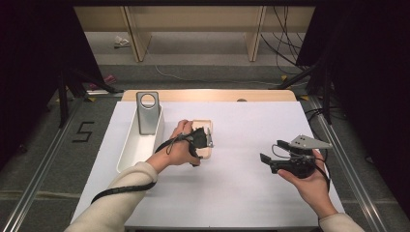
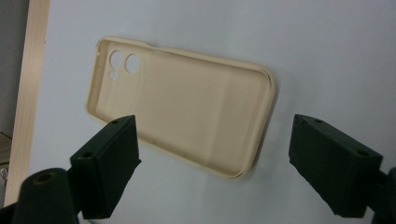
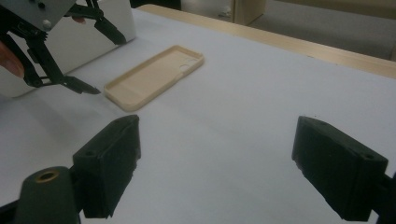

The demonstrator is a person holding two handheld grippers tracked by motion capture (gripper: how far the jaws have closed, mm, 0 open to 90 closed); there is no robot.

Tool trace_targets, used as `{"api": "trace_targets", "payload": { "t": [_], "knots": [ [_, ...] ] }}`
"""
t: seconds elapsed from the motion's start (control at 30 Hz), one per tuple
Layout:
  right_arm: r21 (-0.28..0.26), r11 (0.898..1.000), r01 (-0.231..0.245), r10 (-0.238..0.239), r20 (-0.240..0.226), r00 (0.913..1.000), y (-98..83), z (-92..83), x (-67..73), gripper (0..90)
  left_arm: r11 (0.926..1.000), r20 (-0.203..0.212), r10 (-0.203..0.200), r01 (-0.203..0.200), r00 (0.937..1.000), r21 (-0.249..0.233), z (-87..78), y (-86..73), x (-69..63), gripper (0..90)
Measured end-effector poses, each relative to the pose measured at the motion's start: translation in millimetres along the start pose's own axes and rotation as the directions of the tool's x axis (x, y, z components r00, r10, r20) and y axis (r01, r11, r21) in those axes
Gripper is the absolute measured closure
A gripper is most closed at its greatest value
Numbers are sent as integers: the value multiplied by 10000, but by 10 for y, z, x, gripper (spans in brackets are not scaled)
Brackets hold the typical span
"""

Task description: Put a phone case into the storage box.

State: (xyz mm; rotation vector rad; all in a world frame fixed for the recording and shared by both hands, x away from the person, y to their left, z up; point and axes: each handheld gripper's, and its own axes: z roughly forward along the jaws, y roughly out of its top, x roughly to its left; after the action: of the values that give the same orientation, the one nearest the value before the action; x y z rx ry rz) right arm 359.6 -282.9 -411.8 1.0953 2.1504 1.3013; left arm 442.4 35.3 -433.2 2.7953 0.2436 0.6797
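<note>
- White-covered counter (image 1: pixel 232 193), dark curtains either side, wooden shelving behind.
- Beige phone case (image 2: pixel 187 112) lay flat, open side up, near a white bin (image 1: pixel 126 154) holding a grey case (image 1: pixel 147 113).
- Left gripper (image 1: pixel 205 137) hovered over the beige case, jaws released, nothing between the pads.
- Right gripper (image 1: pixel 273 155) idle, well apart, jaws spread and empty.
- Judgement: grasp not yet made; pick and placement remained.
</note>
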Motion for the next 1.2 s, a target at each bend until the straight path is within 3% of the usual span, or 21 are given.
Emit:
{"api": "trace_targets", "payload": {
  "t": [0.4, 0.67, 0.73, 0.83, 0.97, 1.2],
  "knots": [
    [-3, 10000, -4, 4, -11, 10000, 0, 2, 1, 162, 9985, 173, 433, -438, 9989, 318, 127, 9, -16, 160],
    [-2, 10000, 2, -2, -11, 10000, 0, 0, 0, 162, 9974, 213, 550, -559, 9983, 457, 203, 21, -28, 162],
    [-22, 10000, 2, -2, -14, 10000, 0, 1, 1, 162, 9979, 312, 421, -435, 9986, 480, 218, 17, -42, 162],
    [-1, 10000, -3, 3, -10, 10000, 0, 1, 0, 162, 9964, 257, 662, -675, 9975, 520, 235, 15, -29, 165],
    [-6, 10000, 4, -4, -13, 10000, 0, 3, 2, 162, 9964, 446, 582, -608, 9973, 595, 268, -4, -41, 170],
    [-1, 10000, 5, -5, -12, 10000, -1, 6, 1, 162, 9959, 378, 745, -764, 9965, 493, 307, -5, -31, 184]
  ]
}}
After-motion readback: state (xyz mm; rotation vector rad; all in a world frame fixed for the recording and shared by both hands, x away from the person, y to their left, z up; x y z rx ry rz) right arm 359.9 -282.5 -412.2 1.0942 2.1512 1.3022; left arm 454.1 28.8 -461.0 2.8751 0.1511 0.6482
